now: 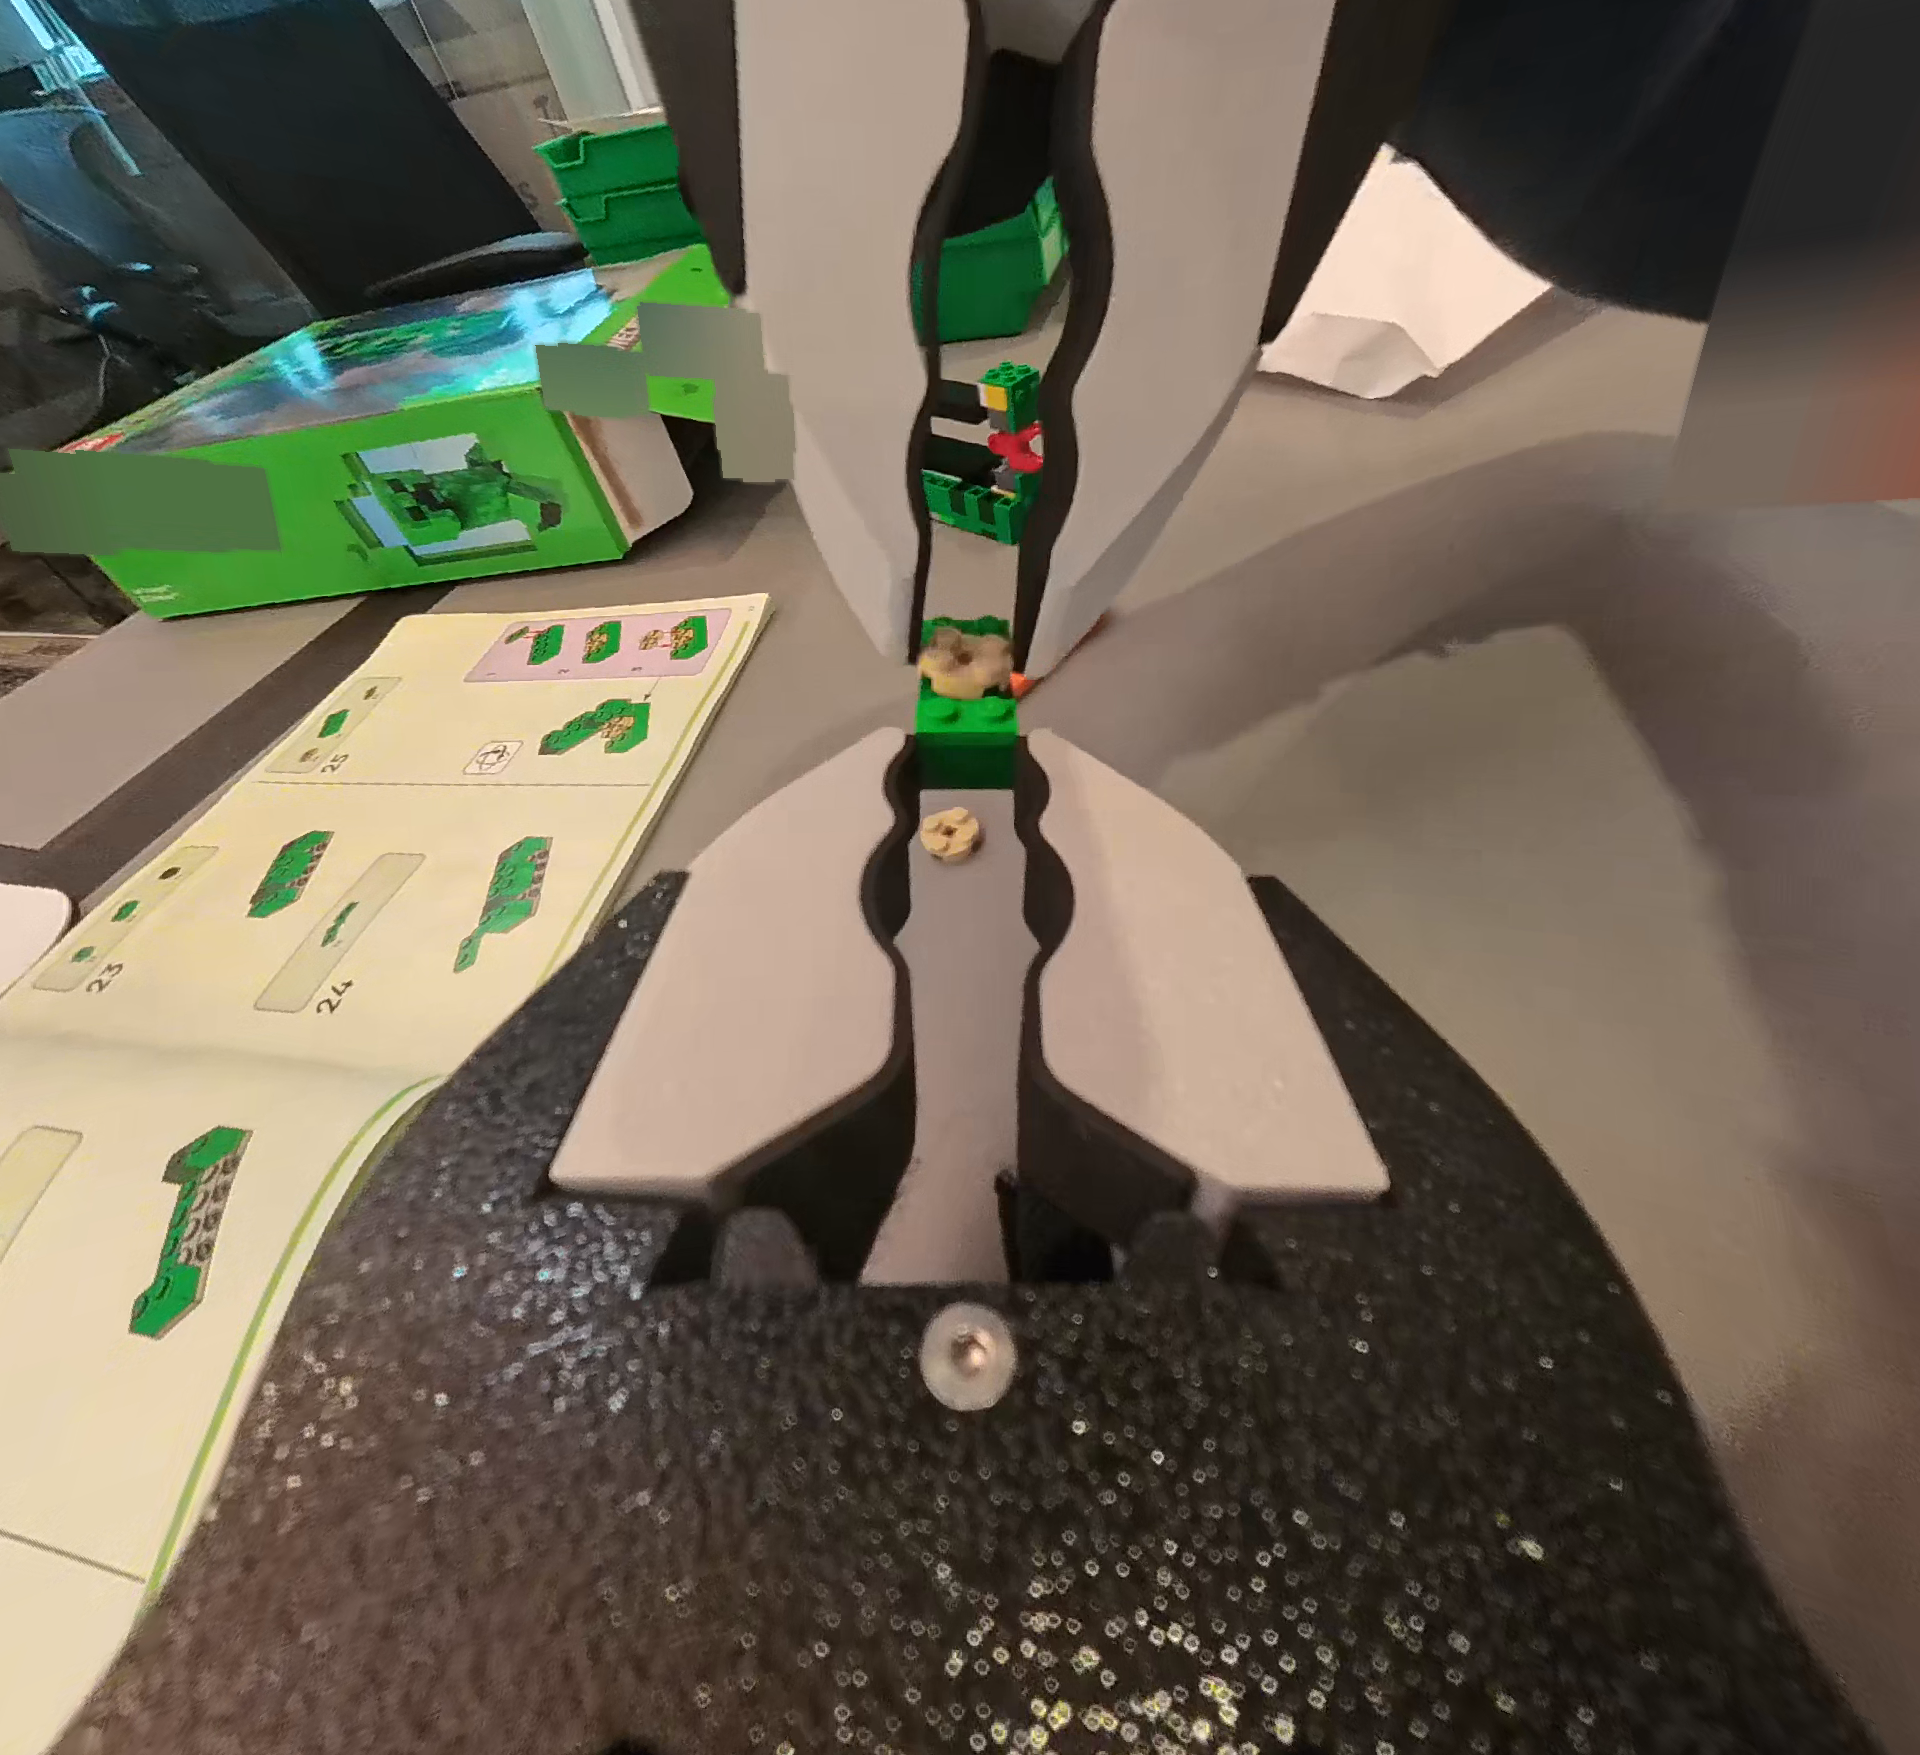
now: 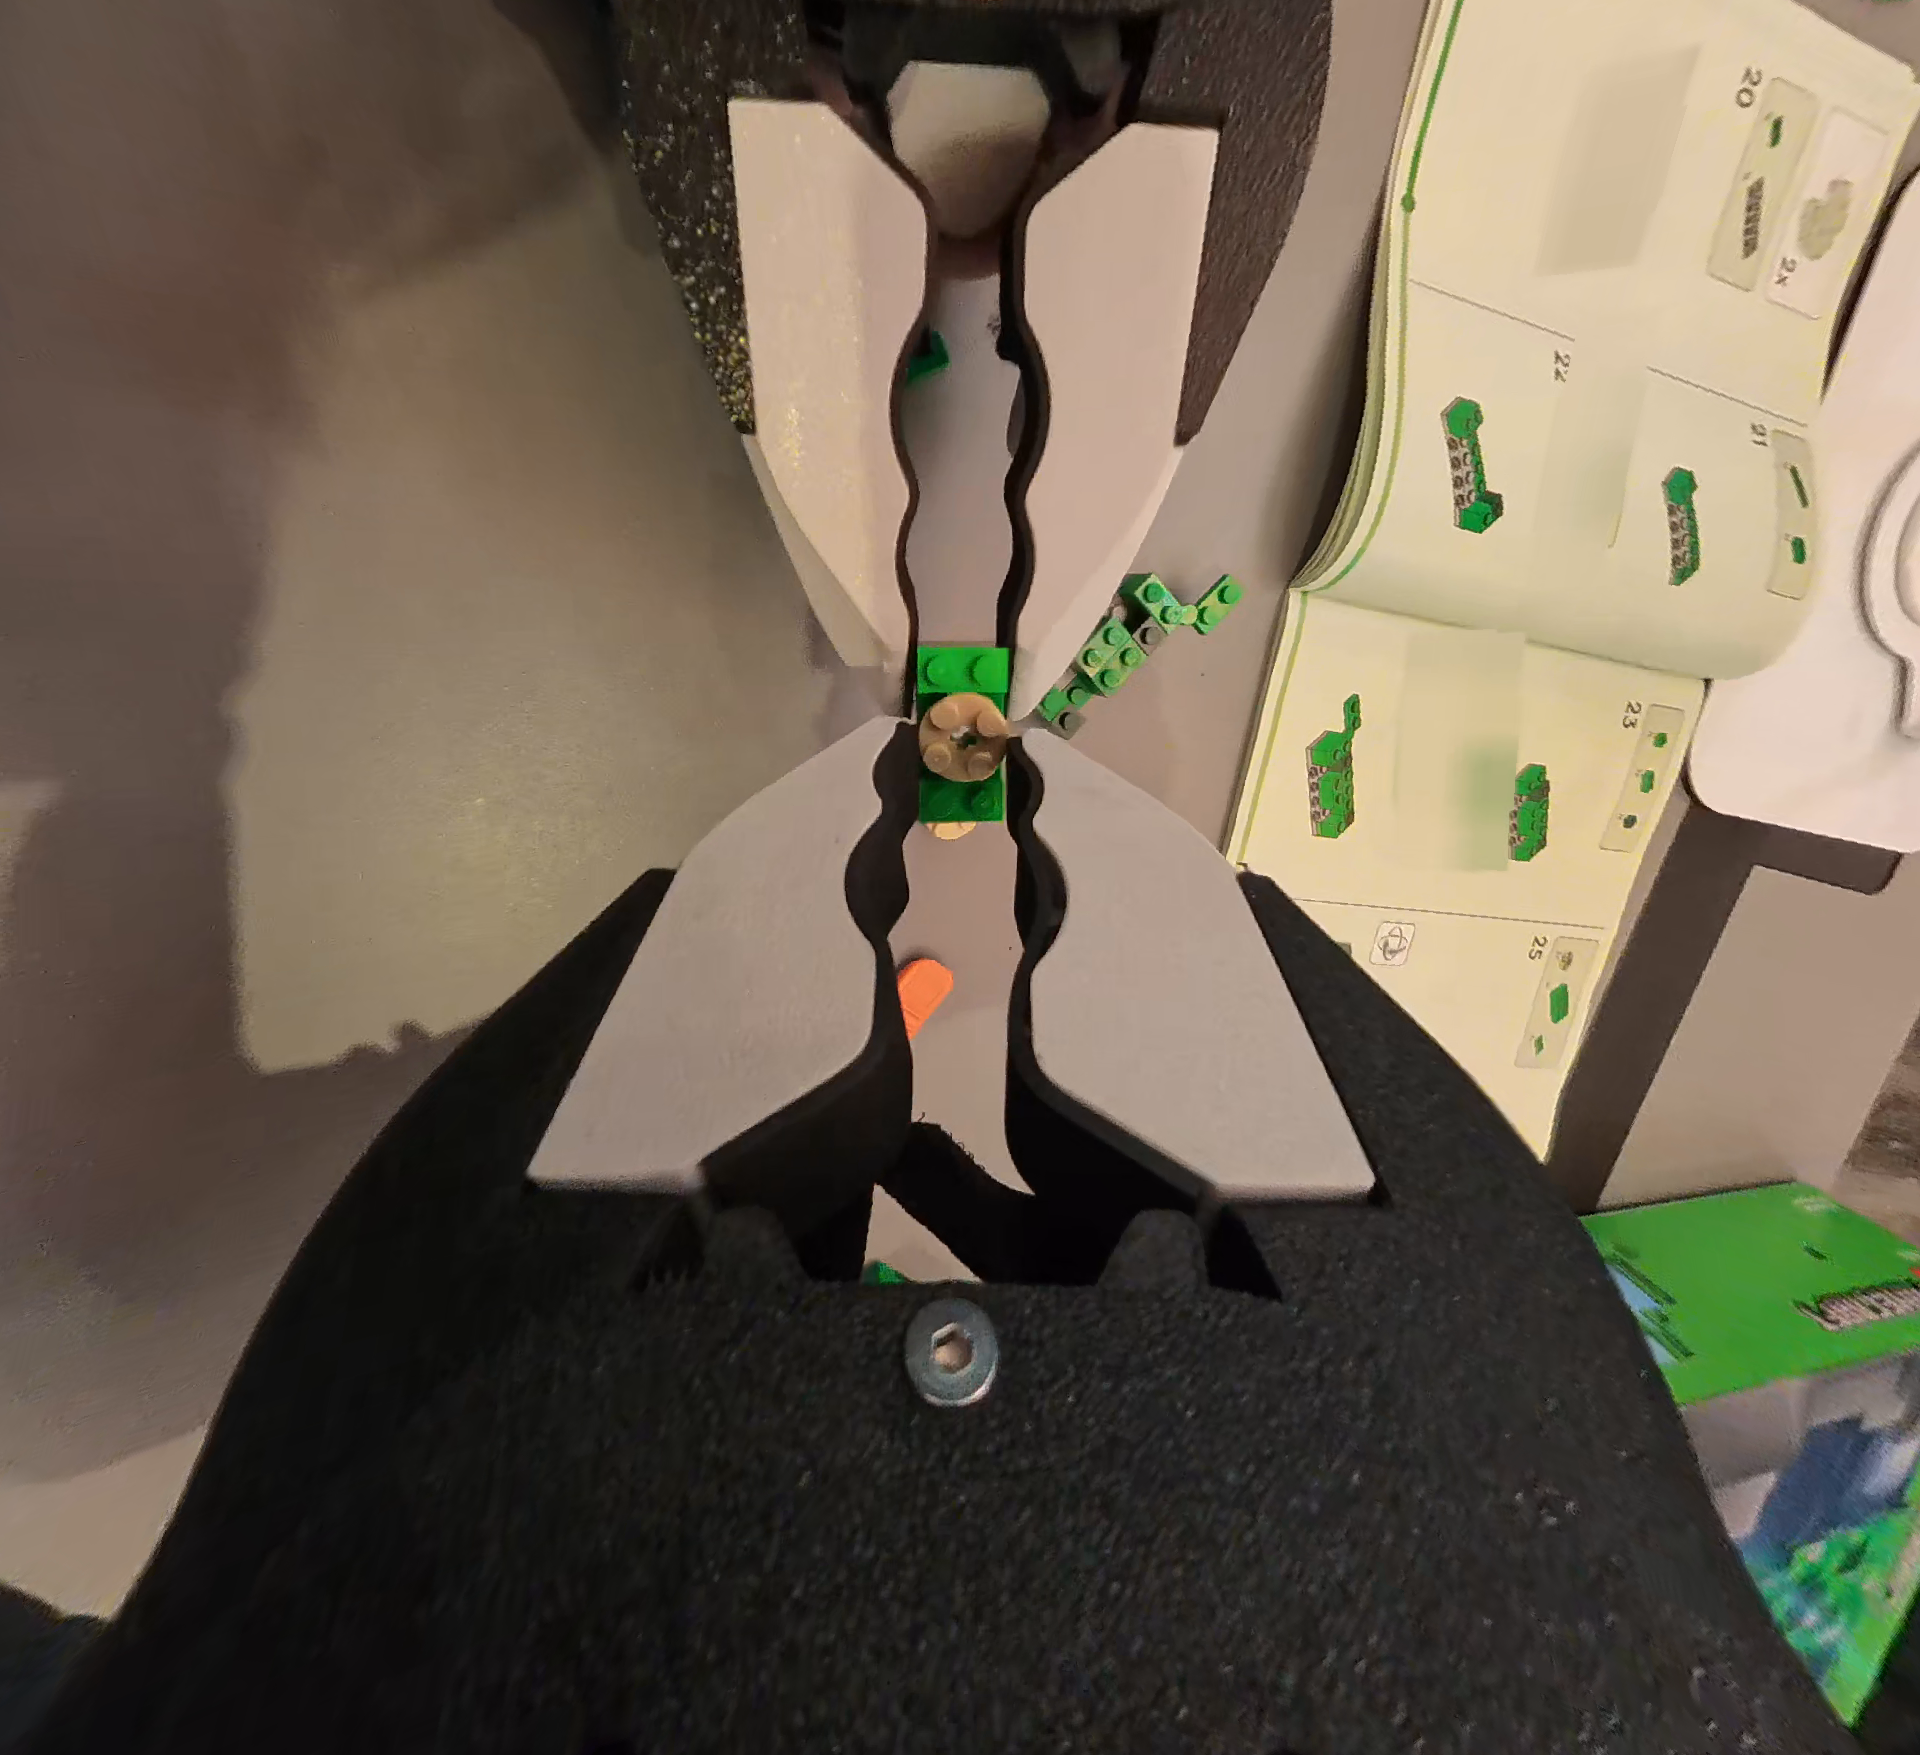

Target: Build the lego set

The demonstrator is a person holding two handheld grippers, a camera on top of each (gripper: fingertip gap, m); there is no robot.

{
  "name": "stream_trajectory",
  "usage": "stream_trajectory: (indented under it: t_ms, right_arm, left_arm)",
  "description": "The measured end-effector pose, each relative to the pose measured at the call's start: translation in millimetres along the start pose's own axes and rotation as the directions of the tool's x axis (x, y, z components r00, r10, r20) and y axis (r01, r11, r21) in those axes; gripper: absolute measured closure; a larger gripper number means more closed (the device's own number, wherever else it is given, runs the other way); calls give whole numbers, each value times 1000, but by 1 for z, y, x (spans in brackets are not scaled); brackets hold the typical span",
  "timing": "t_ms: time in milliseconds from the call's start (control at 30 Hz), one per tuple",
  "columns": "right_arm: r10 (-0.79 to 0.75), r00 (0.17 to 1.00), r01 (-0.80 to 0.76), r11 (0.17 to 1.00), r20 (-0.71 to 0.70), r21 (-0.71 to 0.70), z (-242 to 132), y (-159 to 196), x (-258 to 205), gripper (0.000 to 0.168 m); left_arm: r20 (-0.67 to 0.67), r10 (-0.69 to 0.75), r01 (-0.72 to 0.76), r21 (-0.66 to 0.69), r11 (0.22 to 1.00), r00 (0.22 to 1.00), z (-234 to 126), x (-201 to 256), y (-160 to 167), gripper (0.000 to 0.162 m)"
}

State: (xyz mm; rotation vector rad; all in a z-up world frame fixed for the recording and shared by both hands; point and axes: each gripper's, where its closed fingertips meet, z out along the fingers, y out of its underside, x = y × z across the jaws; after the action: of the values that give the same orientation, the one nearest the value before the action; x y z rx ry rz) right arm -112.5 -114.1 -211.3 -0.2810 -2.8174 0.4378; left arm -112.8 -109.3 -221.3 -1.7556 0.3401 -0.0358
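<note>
Progress looks partial: left fingers [image 1: 966,749] grasp the green brick [image 1: 966,739]; right fingers [image 2: 964,739] press the tan round plate [image 2: 963,739] on; far assembly [image 1: 987,458] waits.

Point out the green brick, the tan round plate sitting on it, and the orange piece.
green brick [image 2: 963,671]: right wrist view, studded top.
tan round plate [image 2: 963,740]: right wrist view, centre.
orange piece [image 2: 923,990]: right wrist view, upper face.

green brick [image 1: 966,737]: glossy plastic (studded) | fingers [image 1: 1132,1009]: matt grey | booklet [image 1: 312,874]: paper | table [image 1: 1351,874]: smooth matt
</note>
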Motion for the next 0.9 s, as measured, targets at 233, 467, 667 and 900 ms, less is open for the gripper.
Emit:
stream_trajectory:
  t_ms: [233,467,667,900]
  right_arm:
    - [-61,996,66,994,68,-85,0,1,-3,153]
    - [-108,990,119,984,91,-133,0,1,-2,153]
    - [-97,991,107,988,92,-113,2,-2,-3,148]
    - [-29,998,28,999,-64,-23,-9,-2,8,134]
  left_arm:
    - [-17,-11,11,0,1000,1000,0,1,0,146]
    - [-26,-15,15,5,1000,1000,0,2,-1,146]
    - [-29,-35,35,19,999,999,-2,1,-3,146]
    - [-12,-94,94,40,995,996,-4,-6,-5,146]
